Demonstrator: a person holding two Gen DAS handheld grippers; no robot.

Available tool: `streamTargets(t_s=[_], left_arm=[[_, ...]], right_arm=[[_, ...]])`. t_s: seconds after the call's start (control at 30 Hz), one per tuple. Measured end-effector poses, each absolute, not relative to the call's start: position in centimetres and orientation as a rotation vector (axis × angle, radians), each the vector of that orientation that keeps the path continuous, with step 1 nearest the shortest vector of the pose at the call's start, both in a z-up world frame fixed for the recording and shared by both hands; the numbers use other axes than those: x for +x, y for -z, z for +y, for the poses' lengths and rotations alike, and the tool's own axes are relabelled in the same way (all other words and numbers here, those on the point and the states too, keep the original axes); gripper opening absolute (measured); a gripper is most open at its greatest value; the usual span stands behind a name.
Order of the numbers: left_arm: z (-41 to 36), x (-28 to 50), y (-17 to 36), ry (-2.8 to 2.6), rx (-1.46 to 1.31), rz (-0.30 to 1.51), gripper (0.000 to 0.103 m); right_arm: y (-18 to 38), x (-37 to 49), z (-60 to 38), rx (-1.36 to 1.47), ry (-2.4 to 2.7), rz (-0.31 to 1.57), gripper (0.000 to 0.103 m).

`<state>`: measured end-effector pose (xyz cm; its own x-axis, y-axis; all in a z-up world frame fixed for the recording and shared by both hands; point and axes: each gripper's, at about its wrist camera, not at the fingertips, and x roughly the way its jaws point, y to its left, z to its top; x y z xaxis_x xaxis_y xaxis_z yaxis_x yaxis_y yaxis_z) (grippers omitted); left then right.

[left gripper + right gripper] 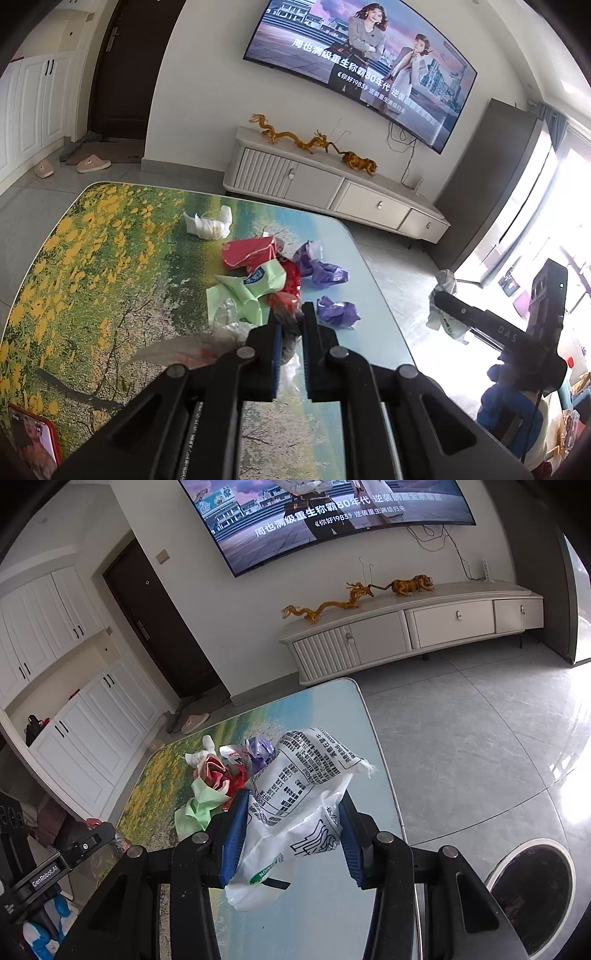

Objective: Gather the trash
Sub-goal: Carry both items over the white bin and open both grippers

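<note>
My left gripper [291, 317] is shut on a clear and red plastic wrapper [286, 308] over the table [110, 258]. Beyond it lies a heap of trash: a green packet [247, 291], a red packet [251, 253], purple wrappers [321, 271], a white tissue [210, 225]. My right gripper [293, 801] is shut on a white printed plastic bag [303, 794], held above the table's right edge [384, 775]. It also shows in the left wrist view [447, 314], off the table's right side. The trash heap [221, 775] lies to its left.
A round trash bin [535, 893] stands on the floor at lower right of the table. A red phone [33, 439] lies at the table's near left corner. A TV cabinet [332, 192] stands against the far wall.
</note>
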<state>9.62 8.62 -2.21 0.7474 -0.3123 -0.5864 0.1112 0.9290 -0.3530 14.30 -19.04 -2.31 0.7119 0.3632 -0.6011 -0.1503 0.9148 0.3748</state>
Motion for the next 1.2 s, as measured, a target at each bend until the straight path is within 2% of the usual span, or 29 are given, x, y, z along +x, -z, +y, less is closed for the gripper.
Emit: streamTargets(t_s=[0.6,0.9,1.2], left_arm=[[-1.2,7.7,-3.9,0.428,-0.191,0.598,0.009],[-9.8,8.8,-3.9,0.548,-0.101,0.645,0.009],[-19.3,10.7,-0.3,0.694,-0.019,0.767,0.009]], right_arm=[[-1.4,6.3,-26.6,0.373,-0.144,0.58,0.043],[0.5,4.4,-33.4,0.448,0.004,0.58,0.043],[6.0,3.2,-39.4,0.534,0.15,0.666,0.044]])
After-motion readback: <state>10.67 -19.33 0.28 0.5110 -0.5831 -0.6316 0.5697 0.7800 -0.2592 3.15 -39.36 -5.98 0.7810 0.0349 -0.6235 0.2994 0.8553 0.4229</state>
